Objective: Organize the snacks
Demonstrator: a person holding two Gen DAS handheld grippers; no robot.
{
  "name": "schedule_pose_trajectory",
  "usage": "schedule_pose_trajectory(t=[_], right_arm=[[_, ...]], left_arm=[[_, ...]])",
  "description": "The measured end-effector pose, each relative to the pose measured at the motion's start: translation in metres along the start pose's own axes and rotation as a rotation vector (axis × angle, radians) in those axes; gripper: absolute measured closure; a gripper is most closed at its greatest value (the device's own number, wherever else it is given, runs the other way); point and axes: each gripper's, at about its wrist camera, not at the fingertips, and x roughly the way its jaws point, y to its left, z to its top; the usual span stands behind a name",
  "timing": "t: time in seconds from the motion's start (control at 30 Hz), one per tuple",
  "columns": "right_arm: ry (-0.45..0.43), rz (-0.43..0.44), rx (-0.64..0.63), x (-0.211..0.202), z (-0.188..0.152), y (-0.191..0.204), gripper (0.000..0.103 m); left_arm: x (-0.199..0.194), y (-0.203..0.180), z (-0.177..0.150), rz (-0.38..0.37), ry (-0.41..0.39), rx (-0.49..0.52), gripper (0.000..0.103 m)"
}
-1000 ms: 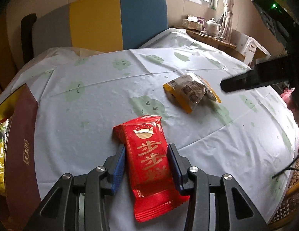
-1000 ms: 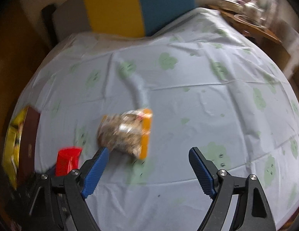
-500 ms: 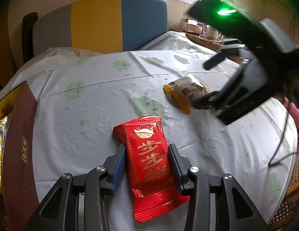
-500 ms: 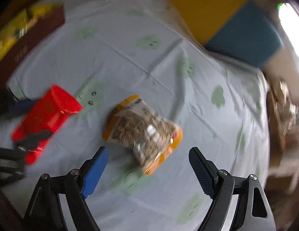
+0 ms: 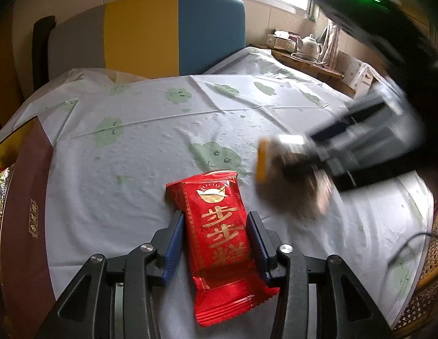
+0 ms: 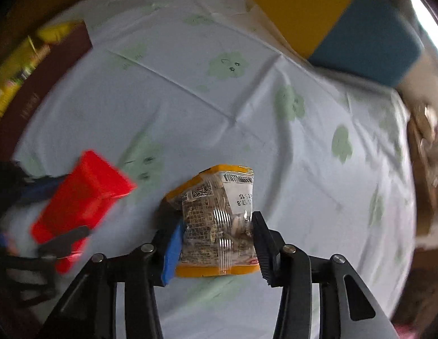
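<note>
A red snack packet with gold characters lies between the fingers of my left gripper, which is shut on it at the table's near edge. It also shows in the right wrist view. My right gripper is shut on a clear and orange packet of seeds, just above the cloth. In the left wrist view that packet and the right gripper are blurred, to the right of the red packet.
A dark red box holding yellow snack bags stands at the table's left edge. The table carries a white cloth with green clouds. A grey, yellow and blue chair stands behind. A side table with a teapot is at back right.
My right gripper has come down over the seed packet and shut on it. My left gripper still holds the red packet in the same place.
</note>
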Motion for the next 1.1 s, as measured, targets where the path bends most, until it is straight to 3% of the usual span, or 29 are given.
schedule_pose_trajectory(t=[0.1,0.2,0.33,0.67,0.87,1.1], right_arm=[[0.006,0.058,0.079,-0.008,-0.021,0.016,0.055],[-0.048,0.026,0.120,-0.013,-0.041,0.028,0.053],[-0.067,0.063,0.180,-0.009,-0.052,0.021,0.053],[-0.070,0.030,0.135,-0.003,-0.044,0.032,0.050],[-0.065,0.063,0.163,-0.002,-0.039,0.031,0.034],[-0.066,0.054,0.170,-0.002,-0.039,0.026,0.036]], left_arm=[[0.000,0.000,-0.001,0.005,-0.001,0.004,0.057],[0.000,-0.001,-0.001,0.008,0.000,0.007,0.057],[0.000,-0.003,0.001,0.013,0.000,0.010,0.057],[0.002,-0.007,0.000,0.024,-0.002,0.018,0.057],[0.002,-0.007,0.000,0.024,-0.002,0.017,0.057],[0.001,-0.007,0.000,0.024,-0.002,0.018,0.057]])
